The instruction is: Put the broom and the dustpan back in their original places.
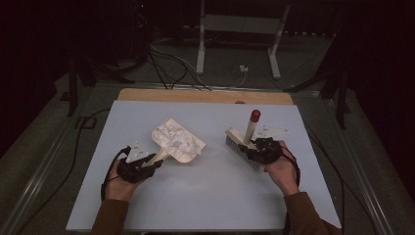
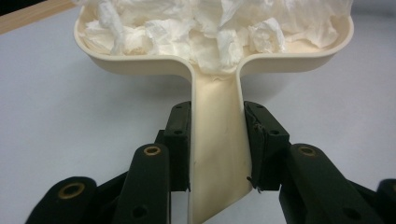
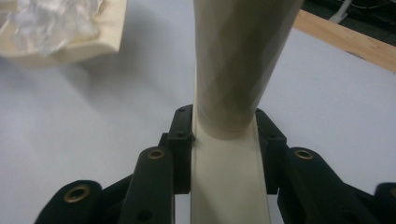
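Note:
A cream dustpan full of crumpled white tissue sits left of the table's middle. My left gripper is shut on its handle, with a black pad pressed on each side. The tissue heaps up in the pan's bowl ahead of the jaws. To the right, a cream hand brush with grey bristles and a red-tipped handle stands tilted on the table. My right gripper is shut on the brush's back, just below the handle.
The pale blue table top has a wooden strip along its far edge. A corner of the dustpan lies at the upper left in the right gripper view. Cables and a white stand are on the floor beyond.

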The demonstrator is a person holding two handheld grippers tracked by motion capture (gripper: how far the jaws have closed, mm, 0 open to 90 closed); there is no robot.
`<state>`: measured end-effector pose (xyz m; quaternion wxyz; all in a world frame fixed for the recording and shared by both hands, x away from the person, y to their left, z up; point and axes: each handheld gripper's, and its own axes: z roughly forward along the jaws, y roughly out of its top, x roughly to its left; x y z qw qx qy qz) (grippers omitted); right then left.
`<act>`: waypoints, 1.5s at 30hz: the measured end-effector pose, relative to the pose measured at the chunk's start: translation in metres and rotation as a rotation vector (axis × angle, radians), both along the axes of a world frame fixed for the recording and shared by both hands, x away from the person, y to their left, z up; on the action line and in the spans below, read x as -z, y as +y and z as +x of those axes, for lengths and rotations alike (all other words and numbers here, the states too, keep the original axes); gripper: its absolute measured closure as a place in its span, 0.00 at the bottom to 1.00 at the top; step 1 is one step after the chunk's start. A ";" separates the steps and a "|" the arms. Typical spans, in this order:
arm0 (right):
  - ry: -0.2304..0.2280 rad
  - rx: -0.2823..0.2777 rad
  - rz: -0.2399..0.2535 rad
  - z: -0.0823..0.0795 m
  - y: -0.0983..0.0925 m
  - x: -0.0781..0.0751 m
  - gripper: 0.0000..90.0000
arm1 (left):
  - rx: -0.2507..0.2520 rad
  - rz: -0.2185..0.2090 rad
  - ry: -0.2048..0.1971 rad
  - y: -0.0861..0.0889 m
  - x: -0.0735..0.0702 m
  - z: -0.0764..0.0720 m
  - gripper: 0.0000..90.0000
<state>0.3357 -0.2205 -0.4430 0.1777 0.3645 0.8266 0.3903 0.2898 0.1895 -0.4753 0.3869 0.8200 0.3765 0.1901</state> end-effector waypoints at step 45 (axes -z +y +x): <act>-0.115 0.131 0.136 -0.007 -0.019 -0.011 0.76 | -0.342 -0.057 -0.048 0.039 0.006 -0.015 0.74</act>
